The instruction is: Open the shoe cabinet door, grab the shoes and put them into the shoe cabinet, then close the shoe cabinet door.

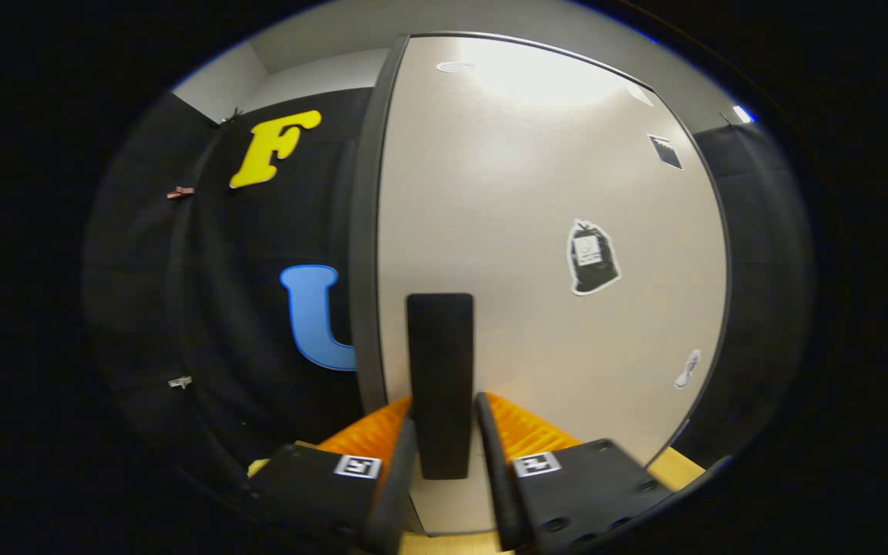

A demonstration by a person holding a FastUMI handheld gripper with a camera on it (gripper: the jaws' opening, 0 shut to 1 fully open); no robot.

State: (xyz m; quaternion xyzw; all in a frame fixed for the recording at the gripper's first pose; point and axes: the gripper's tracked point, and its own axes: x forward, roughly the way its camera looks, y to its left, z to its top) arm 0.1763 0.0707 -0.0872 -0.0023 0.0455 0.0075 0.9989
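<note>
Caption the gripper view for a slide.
Hand-held gripper closed on the black handle of the pale grey cabinet door.

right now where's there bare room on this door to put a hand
The tongs close on the black upright handle of the pale grey cabinet door. Bare panel lies above the handle, and between it and the bag sticker. Crowded at the tongs.

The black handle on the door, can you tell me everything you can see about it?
The handle is a flat, upright black bar with rounded corners and a matte look, fixed low near the dark-framed left edge of the pale cabinet door. It stands between the two fingers of the gripper, which sit close on either side; whether they press on it cannot be told.
</note>
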